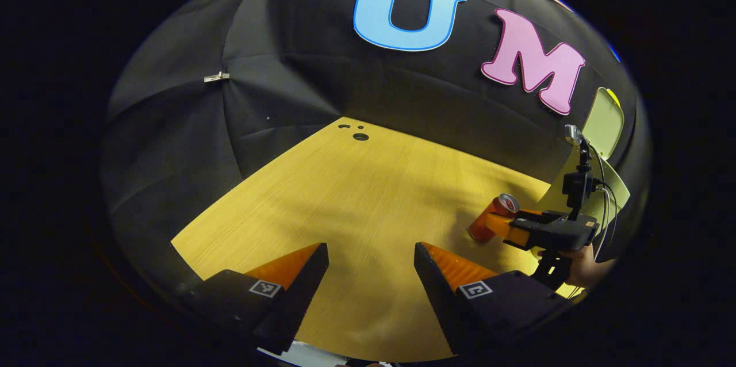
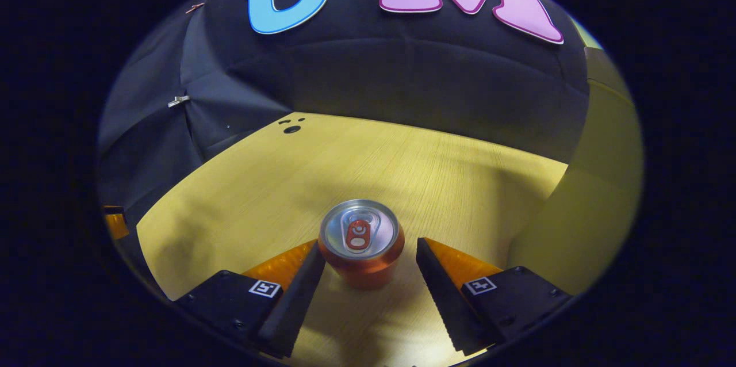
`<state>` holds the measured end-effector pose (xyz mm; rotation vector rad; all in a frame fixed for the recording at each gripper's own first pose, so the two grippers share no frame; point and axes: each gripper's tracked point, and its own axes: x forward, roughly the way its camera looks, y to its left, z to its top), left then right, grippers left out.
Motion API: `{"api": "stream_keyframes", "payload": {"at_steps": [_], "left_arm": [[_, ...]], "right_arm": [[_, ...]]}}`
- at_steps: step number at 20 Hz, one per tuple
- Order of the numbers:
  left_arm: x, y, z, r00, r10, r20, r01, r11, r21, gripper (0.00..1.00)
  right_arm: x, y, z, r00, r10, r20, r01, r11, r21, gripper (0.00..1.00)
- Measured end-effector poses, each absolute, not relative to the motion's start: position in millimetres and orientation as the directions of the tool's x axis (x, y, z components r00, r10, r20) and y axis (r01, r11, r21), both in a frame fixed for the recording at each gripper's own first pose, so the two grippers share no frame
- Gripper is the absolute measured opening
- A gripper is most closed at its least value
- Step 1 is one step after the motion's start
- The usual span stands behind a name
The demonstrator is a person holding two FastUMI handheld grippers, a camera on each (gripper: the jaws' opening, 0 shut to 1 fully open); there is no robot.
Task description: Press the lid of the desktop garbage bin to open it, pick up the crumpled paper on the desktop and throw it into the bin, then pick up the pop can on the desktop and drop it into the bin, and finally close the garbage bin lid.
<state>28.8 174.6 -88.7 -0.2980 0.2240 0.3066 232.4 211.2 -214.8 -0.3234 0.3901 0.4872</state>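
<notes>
Orange and shiny, the round metal pop can (image 2: 361,243) stands upright on the pale wooden desk (image 2: 402,165), right between the two fingers of the right hand-held gripper (image 2: 368,266). That gripper is open wide, and in the right gripper view its left finger looks just about at the can while the other is a little apart, so it has no hold yet. I think the can step is in hand: the fingers need to squeeze shut on the can, then lift it over to the tall yellow-green plastic bin (image 2: 592,194) just beside it on the right. I cannot see inside the bin, so I cannot tell what is in it. The left hand-held gripper (image 1: 371,281) is open and holds nothing above bare desk.
</notes>
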Motion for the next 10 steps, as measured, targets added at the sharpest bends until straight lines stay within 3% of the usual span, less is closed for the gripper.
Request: {"api": "stream_keyframes", "payload": {"at_steps": [6,7,9,10], "left_arm": [[27.2,178.3,-102.6,0.916,0.260,-0.304,-0.337,0.912,-0.236,0.96],[27.4,176.0,-104.2,0.917,0.254,-0.308,-0.333,0.912,-0.240,0.96],[26.1,173.4,-108.2,0.917,0.247,-0.314,-0.328,0.914,-0.239,0.96],[25.5,172.5,-108.1,0.917,0.245,-0.315,-0.325,0.916,-0.236,0.96]], "right_arm": [[237.5,214.8,-223.2,0.808,0.380,-0.451,-0.513,0.831,-0.217,0.99],[236.6,216.3,-223.7,0.805,0.383,-0.453,-0.514,0.831,-0.211,0.98],[231.9,218.4,-221.6,0.803,0.386,-0.454,-0.517,0.831,-0.206,0.83],[230.6,219.3,-220.8,0.804,0.387,-0.452,-0.517,0.830,-0.209,0.87]]}}
